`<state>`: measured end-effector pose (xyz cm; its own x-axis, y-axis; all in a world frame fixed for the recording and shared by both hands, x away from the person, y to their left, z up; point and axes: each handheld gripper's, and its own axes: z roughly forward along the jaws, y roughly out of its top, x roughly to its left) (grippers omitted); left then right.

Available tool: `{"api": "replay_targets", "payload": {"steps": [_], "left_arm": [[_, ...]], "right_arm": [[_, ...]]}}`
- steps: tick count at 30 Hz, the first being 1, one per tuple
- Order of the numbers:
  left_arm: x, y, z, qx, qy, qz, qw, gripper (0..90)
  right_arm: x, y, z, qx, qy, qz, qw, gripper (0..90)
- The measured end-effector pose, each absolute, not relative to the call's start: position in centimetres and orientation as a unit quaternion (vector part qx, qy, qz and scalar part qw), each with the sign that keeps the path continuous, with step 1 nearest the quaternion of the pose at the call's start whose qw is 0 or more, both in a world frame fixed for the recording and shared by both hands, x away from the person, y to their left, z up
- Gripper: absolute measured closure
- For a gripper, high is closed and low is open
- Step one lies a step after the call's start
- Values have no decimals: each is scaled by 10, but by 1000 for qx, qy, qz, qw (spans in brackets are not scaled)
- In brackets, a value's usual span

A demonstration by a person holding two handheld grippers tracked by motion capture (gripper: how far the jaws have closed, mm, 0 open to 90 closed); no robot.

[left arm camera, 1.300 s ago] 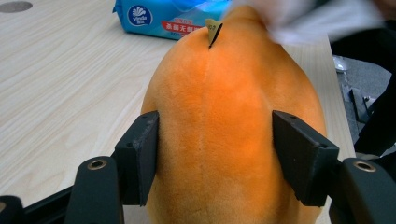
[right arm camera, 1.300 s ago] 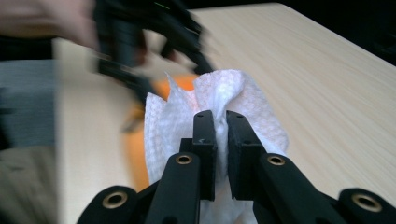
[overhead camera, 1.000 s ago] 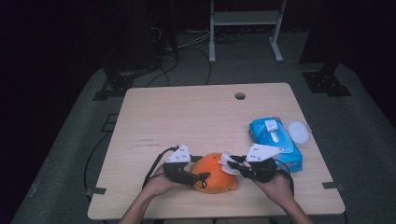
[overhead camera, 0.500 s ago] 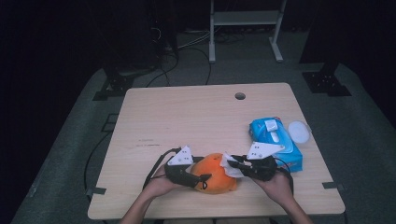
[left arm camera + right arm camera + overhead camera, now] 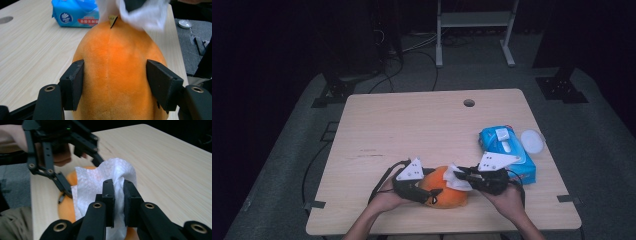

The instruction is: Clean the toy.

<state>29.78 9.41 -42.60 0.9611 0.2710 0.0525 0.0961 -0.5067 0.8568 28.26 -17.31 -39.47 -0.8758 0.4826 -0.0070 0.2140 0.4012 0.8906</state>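
High view: my left tool clamps the orange plush toy at the worktop's near edge.

Left gripper view: jaws pressing the plush's flanks; I'd keep that squeeze steady.

Right gripper view: right tool, just been closing, pinches a white tissue; wipe gently. The blue pack's print is unreadable.

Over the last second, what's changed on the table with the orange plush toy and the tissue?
The right hand-held gripper has just been closing its jaws, and they now pinch the white tissue against the orange plush toy. The left hand-held gripper stays clamped on the toy's sides. Both hands, the toy and the blue wipes pack kept their places on the table.
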Motion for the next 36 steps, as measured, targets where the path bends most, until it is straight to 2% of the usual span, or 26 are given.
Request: {"api": "replay_targets", "payload": {"steps": [5,15,22,25,28,31,32,34,36], "left_arm": [[293,90,-425,866,93,98,482,337],[296,92,-428,862,101,89,490,352],[291,85,-428,863,87,90,490,353],[293,86,-428,863,87,87,490,350],[297,87,-424,861,101,72,493,274],[303,90,-423,865,133,61,480,122],[305,91,-425,864,143,46,480,106],[307,90,-430,864,154,19,479,110],[306,90,-431,863,145,29,483,186]], "right_arm": [[274,-153,-397,181,839,496,131,808],[289,-180,-405,225,837,479,138,815],[282,-162,-396,198,835,494,139,815],[286,-163,-400,203,837,493,125,816],[288,-166,-405,208,840,490,111,817],[285,-167,-407,208,842,485,114,817],[284,-167,-406,205,843,485,115,817],[283,-167,-406,205,842,485,115,817],[282,-167,-404,204,843,482,120,817]]}}
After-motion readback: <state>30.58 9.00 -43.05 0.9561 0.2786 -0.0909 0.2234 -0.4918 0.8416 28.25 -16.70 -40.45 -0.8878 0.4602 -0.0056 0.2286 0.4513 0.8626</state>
